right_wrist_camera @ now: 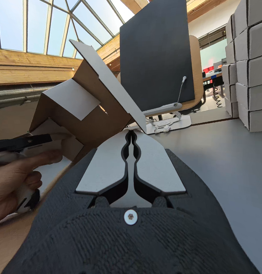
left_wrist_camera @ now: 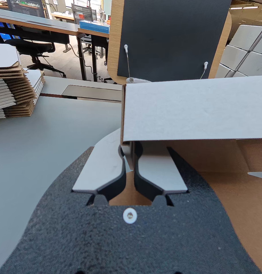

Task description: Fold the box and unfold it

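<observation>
The cardboard box [right_wrist_camera: 88, 112] was half folded and held up above the desk [right_wrist_camera: 216, 163]. The left hand-held gripper [left_wrist_camera: 129, 149] pinched a corner flap. The right hand-held gripper [right_wrist_camera: 131, 133] was squeezed tight on its edge. A hard tug could tear the flap or let it slip.

Glass skylight [right_wrist_camera: 38, 25], timber beams [right_wrist_camera: 23, 66], grey desks [left_wrist_camera: 38, 22], office chair [left_wrist_camera: 34, 47].
</observation>
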`<state>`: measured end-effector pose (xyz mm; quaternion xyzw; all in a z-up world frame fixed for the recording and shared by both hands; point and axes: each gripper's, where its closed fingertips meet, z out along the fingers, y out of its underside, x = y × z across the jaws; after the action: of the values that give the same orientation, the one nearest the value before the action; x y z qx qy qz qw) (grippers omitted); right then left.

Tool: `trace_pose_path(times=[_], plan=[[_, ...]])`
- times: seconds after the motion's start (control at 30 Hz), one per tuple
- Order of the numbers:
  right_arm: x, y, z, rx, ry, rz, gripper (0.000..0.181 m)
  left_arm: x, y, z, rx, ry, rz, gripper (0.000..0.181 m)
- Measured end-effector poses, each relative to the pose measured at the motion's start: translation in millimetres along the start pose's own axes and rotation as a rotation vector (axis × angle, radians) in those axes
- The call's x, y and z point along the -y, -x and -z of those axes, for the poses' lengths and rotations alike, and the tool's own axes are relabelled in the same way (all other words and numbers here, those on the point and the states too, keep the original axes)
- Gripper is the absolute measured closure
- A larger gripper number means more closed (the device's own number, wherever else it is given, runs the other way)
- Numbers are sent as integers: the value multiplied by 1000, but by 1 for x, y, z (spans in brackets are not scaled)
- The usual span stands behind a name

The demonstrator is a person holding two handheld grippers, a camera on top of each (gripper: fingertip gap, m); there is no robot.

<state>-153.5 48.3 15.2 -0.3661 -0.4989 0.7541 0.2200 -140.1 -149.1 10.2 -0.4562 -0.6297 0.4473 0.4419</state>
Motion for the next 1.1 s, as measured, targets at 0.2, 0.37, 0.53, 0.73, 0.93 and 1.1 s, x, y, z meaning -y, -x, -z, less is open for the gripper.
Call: trace_pose_path(times=[0.2, 0.37, 0.53, 0.73, 0.93, 1.1], plan=[[-3, 0, -2, -46, 26, 108, 181, 2, 5, 1, 26, -3, -11, 175], [-2, -9, -4, -67, 43, 169, 181, 5, 1, 2, 19, -5, -50, 175], [-7, -16, -10, 15, 141, 107, 181, 1, -4, -1, -12, 24, -74, 176], [-1, -15, -7, 78, 213, 146, 181, -3, -10, -3, 10, 30, -172, 175], [3, -15, -3, 186, 331, 184, 181, -4, -20, -5, -22, 16, -191, 174], [9, -20, -3, 143, 341, 254, 181, -5, -23, -4, -22, 13, -204, 174]])
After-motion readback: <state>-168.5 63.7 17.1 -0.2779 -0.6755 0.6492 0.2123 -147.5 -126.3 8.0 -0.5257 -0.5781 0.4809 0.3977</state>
